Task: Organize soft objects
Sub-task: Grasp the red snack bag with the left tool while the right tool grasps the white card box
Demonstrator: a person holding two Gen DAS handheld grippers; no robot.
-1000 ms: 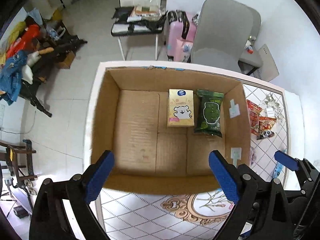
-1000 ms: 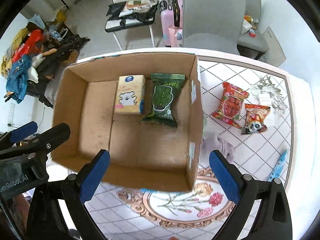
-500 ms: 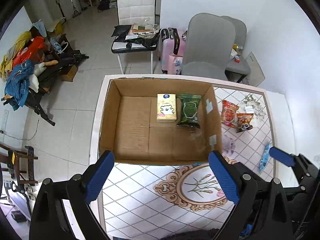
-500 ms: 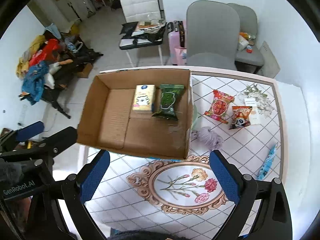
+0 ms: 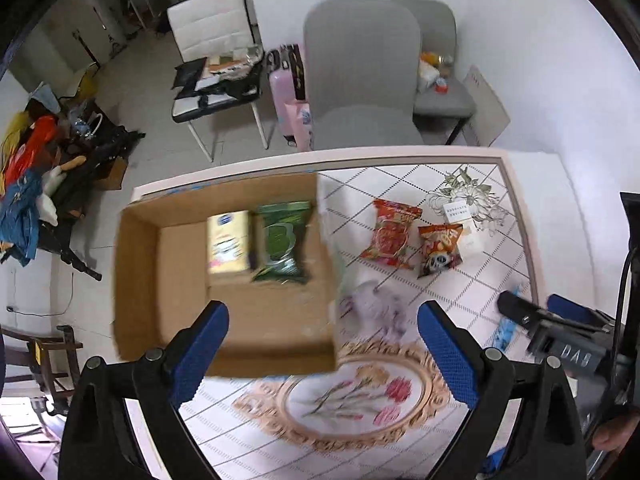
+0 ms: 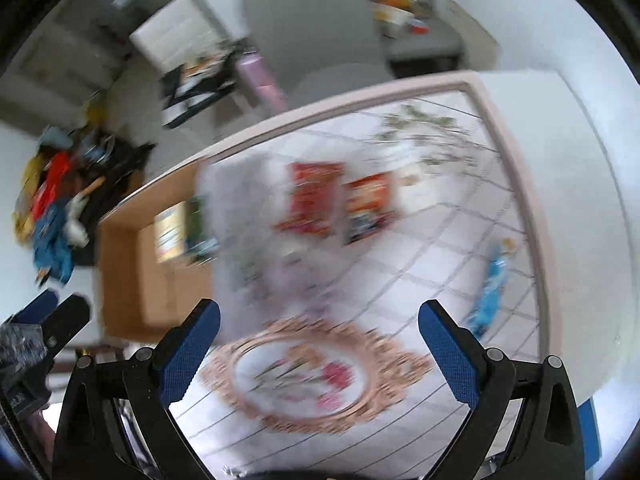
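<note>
A cardboard box [image 5: 168,288] on the table's left holds a yellow tissue pack [image 5: 228,242] and a green wipes pack [image 5: 282,242]. A lilac cloth bundle [image 5: 376,306] lies just right of the box. Two red snack bags [image 5: 390,234] [image 5: 440,248] lie further right. My left gripper [image 5: 322,356] is open and empty above the table's near side. My right gripper [image 6: 318,356] is open and empty; its view is blurred, with the box [image 6: 120,280] to its left and the snack bags [image 6: 312,200] ahead.
A blue packet [image 5: 506,326] [image 6: 490,292] lies near the table's right edge. A small white card [image 5: 460,214] rests on a floral print at the far right. Grey chairs [image 5: 360,80] stand behind the table. The tablecloth has an oval flower medallion [image 5: 344,400].
Both grippers have pulled back from over the box and swung right. The table's right side with snack bags and cloth bundle now shows. The right wrist view is motion-blurred.
</note>
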